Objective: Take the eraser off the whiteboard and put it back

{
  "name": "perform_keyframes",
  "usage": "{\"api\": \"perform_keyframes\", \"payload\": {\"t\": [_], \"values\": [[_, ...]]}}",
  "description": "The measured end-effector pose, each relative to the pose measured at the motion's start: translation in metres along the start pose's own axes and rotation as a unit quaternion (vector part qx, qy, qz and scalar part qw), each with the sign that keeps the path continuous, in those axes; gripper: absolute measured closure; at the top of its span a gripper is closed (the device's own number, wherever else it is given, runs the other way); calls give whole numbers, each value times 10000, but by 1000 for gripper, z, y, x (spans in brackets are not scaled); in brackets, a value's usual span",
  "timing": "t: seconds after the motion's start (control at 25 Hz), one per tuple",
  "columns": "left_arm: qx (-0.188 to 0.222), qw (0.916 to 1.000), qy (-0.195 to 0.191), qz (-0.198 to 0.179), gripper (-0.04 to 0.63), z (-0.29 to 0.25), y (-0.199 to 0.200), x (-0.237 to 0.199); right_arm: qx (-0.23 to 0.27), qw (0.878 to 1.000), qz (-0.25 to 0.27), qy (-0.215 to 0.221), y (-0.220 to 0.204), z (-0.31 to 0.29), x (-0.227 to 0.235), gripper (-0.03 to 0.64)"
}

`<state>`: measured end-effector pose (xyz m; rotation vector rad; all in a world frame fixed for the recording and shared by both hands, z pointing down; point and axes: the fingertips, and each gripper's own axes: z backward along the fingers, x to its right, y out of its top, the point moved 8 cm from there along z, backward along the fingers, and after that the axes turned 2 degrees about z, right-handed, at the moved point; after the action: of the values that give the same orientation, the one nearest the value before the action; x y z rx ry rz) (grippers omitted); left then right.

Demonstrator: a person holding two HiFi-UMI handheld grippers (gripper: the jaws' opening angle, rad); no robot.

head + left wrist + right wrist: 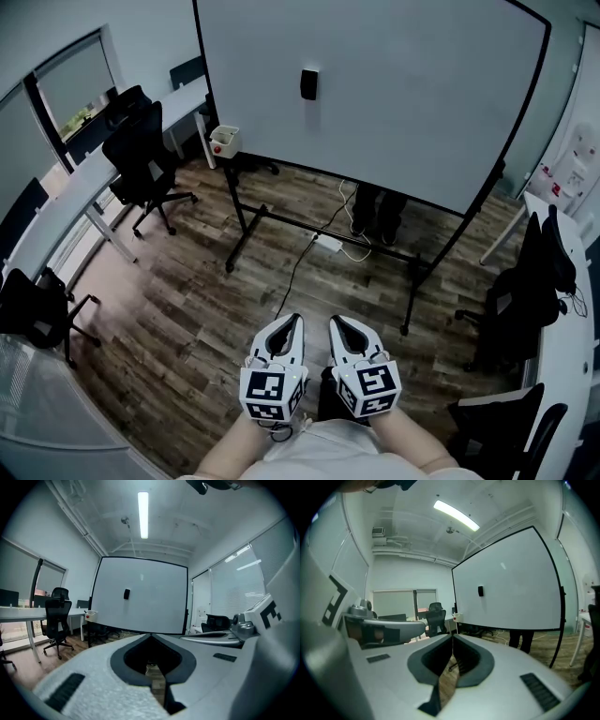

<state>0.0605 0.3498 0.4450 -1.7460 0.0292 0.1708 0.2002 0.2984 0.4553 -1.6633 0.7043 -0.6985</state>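
Observation:
A small black eraser (pixel 308 83) sticks to the large whiteboard (pixel 394 103) on a black wheeled stand across the room. It also shows as a dark block, the eraser (pixel 126 594), in the left gripper view and the eraser (pixel 480 591) in the right gripper view. My left gripper (pixel 293 322) and right gripper (pixel 336 323) are side by side low in the head view, far short of the board. Both point toward it, nearly level. Each has its jaws shut tip to tip with nothing between them.
Black office chairs (pixel 142 159) and white desks (pixel 66 202) line the left wall. More chairs (pixel 525 291) and a desk stand at the right. A cable and power strip (pixel 329 243) lie on the wood floor under the board. A person's legs (pixel 377 211) show behind the board.

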Motion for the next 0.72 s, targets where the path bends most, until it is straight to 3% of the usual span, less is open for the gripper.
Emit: {"api": "perform_keyframes", "payload": {"t": [0.32,0.56,0.72], "values": [[192,9994,287,11,577,-120,39,-27,195,9994,104,284,44,-96,90,589],[358,9987,335,107,577,-220,64,-40,322,9980,389,392,77,-164,161,589],[260,9992,285,131,577,-270,68,-47,289,9983,378,346,83,-200,198,589]]}}
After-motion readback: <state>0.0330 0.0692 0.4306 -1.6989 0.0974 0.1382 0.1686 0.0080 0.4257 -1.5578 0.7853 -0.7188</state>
